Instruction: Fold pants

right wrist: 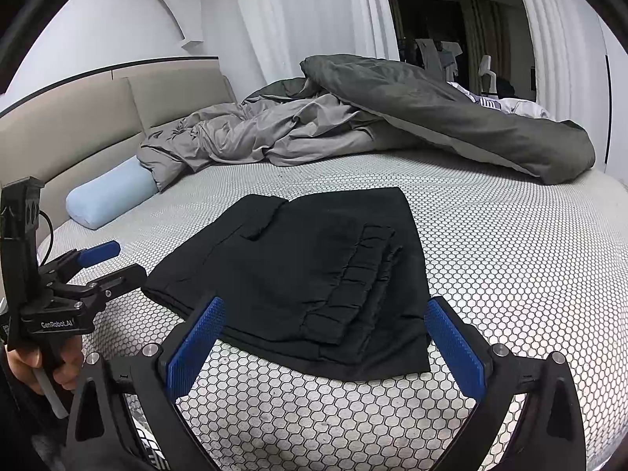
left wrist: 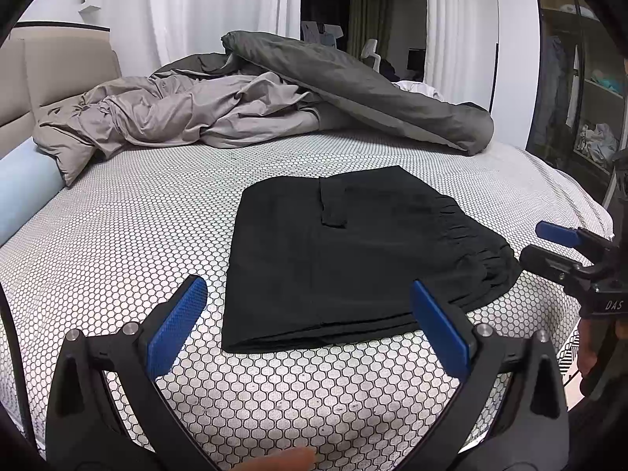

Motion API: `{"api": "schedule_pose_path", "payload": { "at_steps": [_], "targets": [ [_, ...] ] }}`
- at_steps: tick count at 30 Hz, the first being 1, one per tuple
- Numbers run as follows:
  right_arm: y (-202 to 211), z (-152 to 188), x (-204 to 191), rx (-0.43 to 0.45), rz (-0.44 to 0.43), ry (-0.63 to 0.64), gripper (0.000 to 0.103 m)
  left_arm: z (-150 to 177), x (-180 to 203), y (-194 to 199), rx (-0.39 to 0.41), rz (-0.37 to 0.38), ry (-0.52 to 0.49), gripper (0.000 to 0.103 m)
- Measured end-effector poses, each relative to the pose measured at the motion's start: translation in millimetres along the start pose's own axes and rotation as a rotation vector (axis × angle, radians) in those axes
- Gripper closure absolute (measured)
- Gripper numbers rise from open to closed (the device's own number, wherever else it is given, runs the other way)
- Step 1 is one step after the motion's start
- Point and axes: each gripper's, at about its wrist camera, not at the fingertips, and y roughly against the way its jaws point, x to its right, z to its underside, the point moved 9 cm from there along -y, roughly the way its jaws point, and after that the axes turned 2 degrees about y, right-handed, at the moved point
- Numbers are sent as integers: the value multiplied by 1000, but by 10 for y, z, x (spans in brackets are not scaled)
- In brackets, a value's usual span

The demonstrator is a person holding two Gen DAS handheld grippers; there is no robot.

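Both claws spread wide and empty: left gripper (left wrist: 308,329) low over the near edge of the bed (left wrist: 117,235), right gripper (right wrist: 324,343) likewise, each just short of the cloth. Beyond them, honeycomb-patterned mattress cover, with a rumpled grey duvet (left wrist: 274,106) heaped at the far side. At the centre, black pants (left wrist: 345,259) folded into a flat, squarish stack, layered edges facing the claws, gathered elastic waistband (right wrist: 353,274) on top, pocket flap (left wrist: 331,206) showing. Pale blue bolster pillow (right wrist: 110,192) against the headboard.

Bed (left wrist: 117,212) with honeycomb-print sheet, crumpled grey duvet (left wrist: 274,106), beige headboard (right wrist: 78,117), white curtains (left wrist: 204,4).
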Motion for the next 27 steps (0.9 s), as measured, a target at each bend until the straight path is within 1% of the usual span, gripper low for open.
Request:
{"api": "schedule_pose_path", "payload": {
  "at_steps": [27],
  "targets": [
    [16,-9,59,2,10,-25,0,26,-60,-62,-15,-2,-23,1]
  ]
}}
